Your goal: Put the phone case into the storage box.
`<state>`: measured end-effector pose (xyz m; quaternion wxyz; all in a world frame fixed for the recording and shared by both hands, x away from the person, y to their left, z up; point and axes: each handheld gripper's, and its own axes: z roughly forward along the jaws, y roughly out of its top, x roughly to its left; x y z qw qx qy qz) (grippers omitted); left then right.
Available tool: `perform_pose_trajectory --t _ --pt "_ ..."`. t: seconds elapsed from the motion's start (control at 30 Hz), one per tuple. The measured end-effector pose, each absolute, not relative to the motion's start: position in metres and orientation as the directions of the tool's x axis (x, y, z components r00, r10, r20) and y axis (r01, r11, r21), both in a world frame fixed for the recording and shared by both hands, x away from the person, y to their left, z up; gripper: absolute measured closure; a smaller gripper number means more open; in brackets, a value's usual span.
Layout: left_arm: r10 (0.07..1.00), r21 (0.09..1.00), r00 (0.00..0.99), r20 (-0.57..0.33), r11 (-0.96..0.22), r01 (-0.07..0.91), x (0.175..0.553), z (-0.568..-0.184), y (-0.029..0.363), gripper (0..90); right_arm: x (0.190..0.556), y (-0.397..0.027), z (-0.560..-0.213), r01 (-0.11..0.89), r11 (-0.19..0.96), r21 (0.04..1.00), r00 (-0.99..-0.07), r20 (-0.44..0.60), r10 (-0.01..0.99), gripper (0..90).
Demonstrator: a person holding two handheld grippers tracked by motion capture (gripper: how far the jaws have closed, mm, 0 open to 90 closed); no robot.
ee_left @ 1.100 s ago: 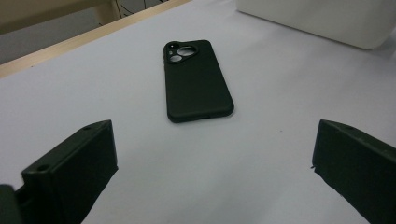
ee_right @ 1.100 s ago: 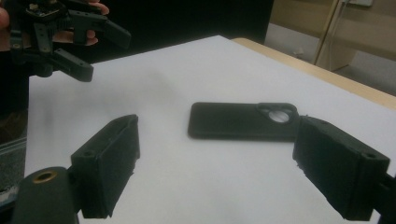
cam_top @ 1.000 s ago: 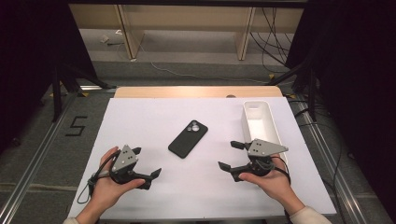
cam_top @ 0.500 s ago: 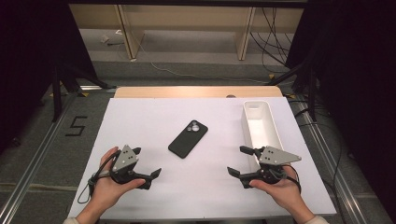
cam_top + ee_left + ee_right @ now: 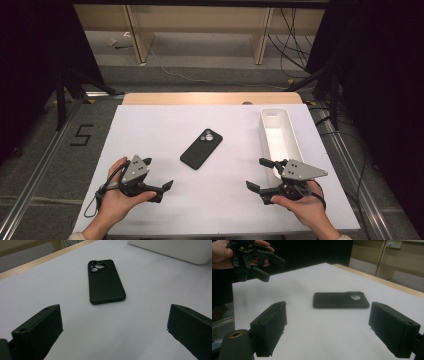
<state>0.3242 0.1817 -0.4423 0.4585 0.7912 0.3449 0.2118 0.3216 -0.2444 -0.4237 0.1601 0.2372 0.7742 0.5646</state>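
A black phone [image 5: 201, 148] lies camera side up in the middle of the white table [image 5: 150, 130]. My left gripper [image 5: 158, 173] is held at the near left, open, with its jaws aimed toward the phone. My right gripper [image 5: 255, 173] is at the near right, also open and pointing left toward the phone. In the left gripper view the phone [image 5: 106, 281] lies ahead of the open left gripper [image 5: 113, 327], nothing between the jaws. In the right gripper view the phone [image 5: 340, 300] lies beyond the open right gripper [image 5: 327, 325], and the left gripper [image 5: 259, 262] shows far off.
A long white tray [image 5: 292, 135] stands along the right side of the table, just beyond my right gripper; the tray's wall [image 5: 175, 250] shows in the left gripper view. A wooden strip [image 5: 210, 98] borders the far edge. Metal rails run on both sides.
My right gripper has shifted to the right and slightly toward the near edge, jaws still wide. The left gripper and the phone have stayed where they were.
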Motion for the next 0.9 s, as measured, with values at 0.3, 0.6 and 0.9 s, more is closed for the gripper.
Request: perform_pose_trajectory --t 0.3,0.6,0.9 --pt "0.747 0.867 0.665 0.016 -0.342 0.362 0.334 -0.438 0.173 0.0 0.317 -0.247 -0.426 0.196 0.242 0.950 -0.834 0.032 0.550 16.0" --pt "0.743 0.856 0.669 0.017 -0.357 0.375 0.348 -0.438 0.162 0.0 0.315 -0.249 -0.428 0.203 0.237 0.950 -0.828 0.037 0.560 16.1" --pt "0.731 0.835 0.682 0.026 -0.391 0.387 0.367 -0.439 0.145 0.0 0.313 -0.251 -0.429 0.208 0.234 0.950 -0.825 0.042 0.564 16.0"
